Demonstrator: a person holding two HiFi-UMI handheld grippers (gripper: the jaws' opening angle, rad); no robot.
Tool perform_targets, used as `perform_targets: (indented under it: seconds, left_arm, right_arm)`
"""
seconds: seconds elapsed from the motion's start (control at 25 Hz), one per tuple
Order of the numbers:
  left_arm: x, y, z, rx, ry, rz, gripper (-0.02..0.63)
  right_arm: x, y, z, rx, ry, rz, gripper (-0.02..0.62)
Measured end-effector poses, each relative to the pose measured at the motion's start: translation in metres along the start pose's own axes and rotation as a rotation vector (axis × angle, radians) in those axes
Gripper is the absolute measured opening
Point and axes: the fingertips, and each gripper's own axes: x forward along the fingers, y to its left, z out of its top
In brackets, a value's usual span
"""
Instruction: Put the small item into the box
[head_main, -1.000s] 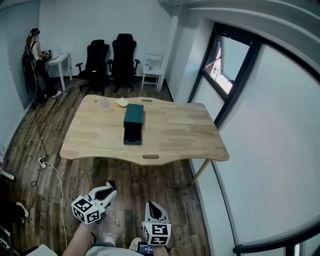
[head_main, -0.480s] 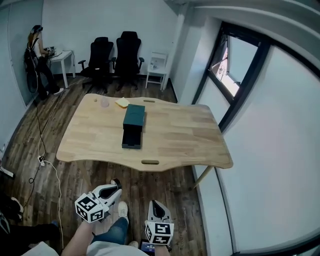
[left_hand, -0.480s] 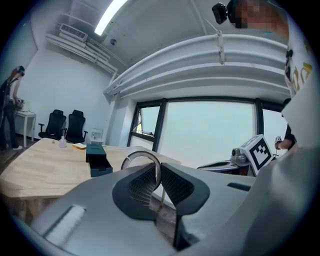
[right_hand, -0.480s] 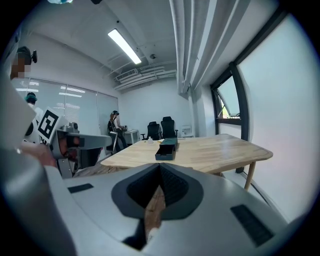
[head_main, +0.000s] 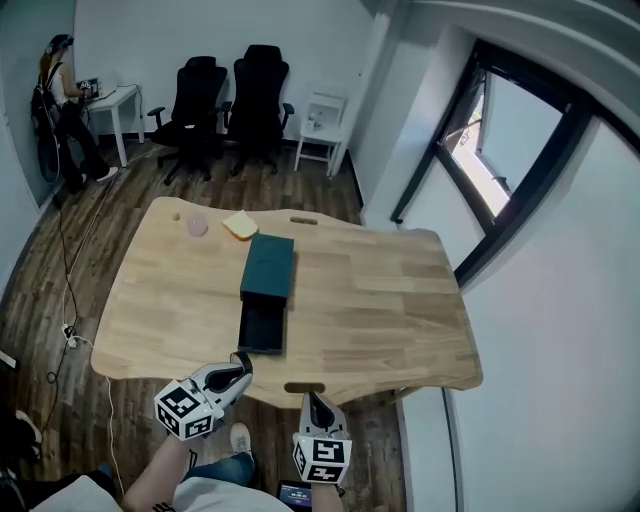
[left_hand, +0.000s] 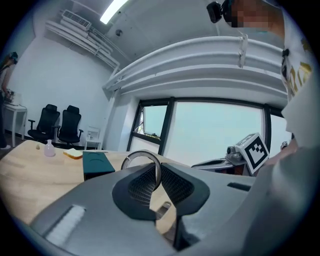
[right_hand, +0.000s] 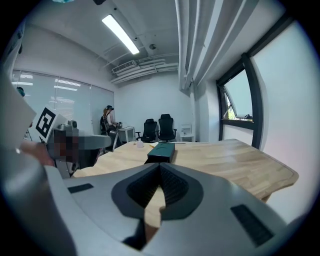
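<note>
A dark teal box (head_main: 268, 266) lies in the middle of the wooden table (head_main: 380, 300), its drawer (head_main: 262, 327) pulled out toward me. My left gripper (head_main: 238, 362) hovers over the table's near edge, just short of the drawer. It is shut on a thin silver ring (left_hand: 141, 156) that stands up between its pads; the box (left_hand: 97, 162) shows beyond. My right gripper (head_main: 314, 402) hangs below the table's near edge, shut and empty (right_hand: 160, 167), and it points at the box (right_hand: 162, 150).
A yellow sponge (head_main: 240, 225) and a small pink bottle (head_main: 196, 226) sit at the table's far left. Two black office chairs (head_main: 230, 100) and a white stool (head_main: 322, 125) stand behind. A person (head_main: 55, 100) is at a desk far left. Windows line the right.
The table has come much closer in the head view. Both grippers now reach its near edge, and the left one still holds the ring.
</note>
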Motion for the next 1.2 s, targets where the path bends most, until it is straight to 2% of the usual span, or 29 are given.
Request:
perform_targets:
  seconds: [0.16, 0.32, 0.56, 1.2]
  left_arm:
    - [0.034, 0.067, 0.007, -0.060, 0.013, 0.005, 0.035]
    - [0.053, 0.101, 0.013, -0.082, 0.012, -0.010, 0.035]
    - [0.071, 0.121, 0.018, -0.098, -0.001, -0.023, 0.035]
    - [0.101, 0.139, 0.039, -0.045, 0.026, -0.061, 0.036]
  right_arm:
    - [0.060, -0.012, 0.027, -0.004, -0.001, -0.023, 0.005]
    - [0.087, -0.023, 0.032, 0.004, 0.028, -0.058, 0.005]
    - [0.106, -0.026, 0.035, 0.009, 0.038, -0.067, 0.005]
    - [0.145, -0.042, 0.053, 0.031, -0.004, -0.066, 0.005]
